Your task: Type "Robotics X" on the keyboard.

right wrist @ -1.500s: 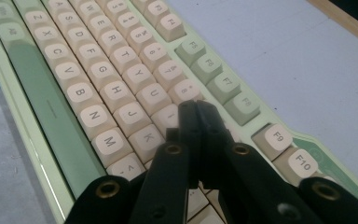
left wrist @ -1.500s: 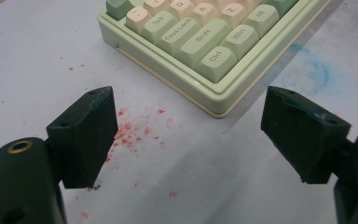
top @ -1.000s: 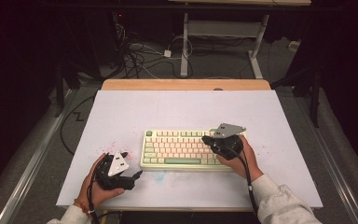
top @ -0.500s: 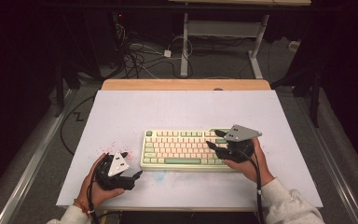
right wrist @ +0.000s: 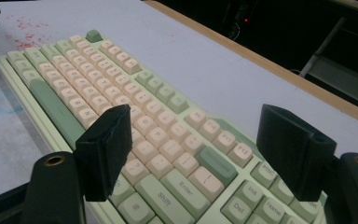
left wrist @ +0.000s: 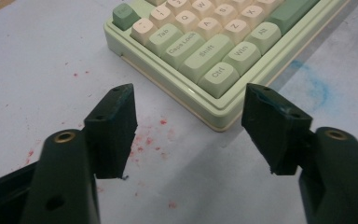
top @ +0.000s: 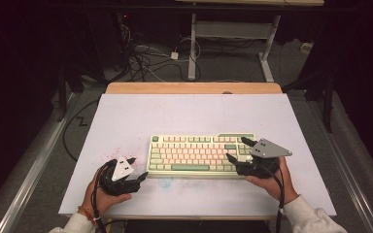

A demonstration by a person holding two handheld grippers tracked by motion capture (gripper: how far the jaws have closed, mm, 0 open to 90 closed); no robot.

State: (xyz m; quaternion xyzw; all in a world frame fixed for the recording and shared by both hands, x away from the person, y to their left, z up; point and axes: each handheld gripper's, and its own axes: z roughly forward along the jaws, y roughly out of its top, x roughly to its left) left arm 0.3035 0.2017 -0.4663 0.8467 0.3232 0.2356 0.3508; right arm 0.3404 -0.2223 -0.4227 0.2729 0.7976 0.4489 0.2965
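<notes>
Since a second ago the right gripper (top: 237,150) has slid from over the keyboard's right-hand keys out to its right end, and the hand behind it has drawn back toward the near edge; the left gripper (top: 137,167) has stayed where it was, and the keyboard (top: 199,154) has not shifted. Both sets of jaws stand wide apart and hold nothing: in the right gripper view they straddle the Enter and Shift keys (right wrist: 179,186) at the keyboard's right end, and in the left gripper view they frame its near left corner by the Ctrl key (left wrist: 218,74), clear of the case. The pale green and cream keyboard lies flat, a little right of centre and toward the near side of the white table (top: 184,114). Broad bare surface lies beyond it up to the wooden far edge (top: 194,88), with more room at its left than at its right. Red specks (left wrist: 147,140) dot the surface around the left gripper, and a faint blue smear (top: 167,181) sits just in front of the keyboard. Cables (top: 145,60) lie on the floor beyond the table.
</notes>
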